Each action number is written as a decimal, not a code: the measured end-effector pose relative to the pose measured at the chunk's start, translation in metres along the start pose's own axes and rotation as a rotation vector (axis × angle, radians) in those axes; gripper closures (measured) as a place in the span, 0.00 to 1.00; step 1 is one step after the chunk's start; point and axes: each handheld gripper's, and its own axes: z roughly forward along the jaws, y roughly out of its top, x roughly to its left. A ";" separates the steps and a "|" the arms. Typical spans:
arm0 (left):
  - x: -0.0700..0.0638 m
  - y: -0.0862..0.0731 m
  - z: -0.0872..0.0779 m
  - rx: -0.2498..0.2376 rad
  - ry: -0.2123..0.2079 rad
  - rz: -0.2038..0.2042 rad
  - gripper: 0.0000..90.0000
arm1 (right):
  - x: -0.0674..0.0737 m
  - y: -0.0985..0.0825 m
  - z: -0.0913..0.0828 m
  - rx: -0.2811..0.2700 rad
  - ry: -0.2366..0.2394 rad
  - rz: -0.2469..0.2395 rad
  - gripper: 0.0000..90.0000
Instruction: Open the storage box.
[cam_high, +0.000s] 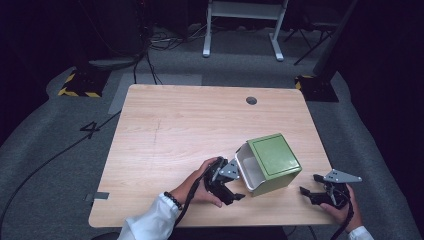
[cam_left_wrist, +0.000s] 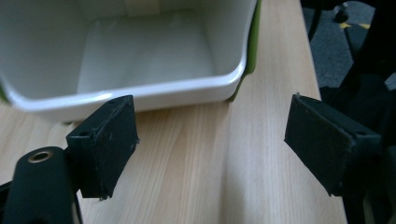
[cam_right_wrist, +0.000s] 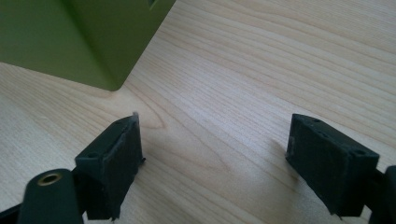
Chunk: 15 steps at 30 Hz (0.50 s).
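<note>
Left tongs (cam_high: 239, 186) spread, nothing pinched, held just before white rim of green bin (cam_high: 274, 162). Bin tipped on side near table (cam_high: 165, 130) front edge, mouth toward left tongs. Right tongs (cam_high: 310, 191) spread, apart from bin. Grasp judged not yet made; righting judged outstanding.

A green bin (cam_high: 272, 162) lay tipped on its side on the tabletop (cam_high: 180, 125), its white mouth just ahead of the left gripper (cam_high: 234, 189) and blocking the way forward. Bare wood separated the bin's far side from the right gripper (cam_high: 309, 191). Beyond both grippers, the tabletop stretched open to its far edge.
</note>
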 end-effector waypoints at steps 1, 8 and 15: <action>0.000 0.002 0.002 -0.010 -0.008 0.002 0.19 | 0.000 0.000 0.000 0.000 0.000 0.000 0.20; -0.002 0.012 0.016 -0.038 -0.051 0.018 0.18 | 0.000 0.000 0.000 0.000 0.000 0.000 0.20; -0.006 0.015 0.027 -0.013 -0.076 0.039 0.17 | 0.000 0.000 0.000 0.000 0.000 0.000 0.20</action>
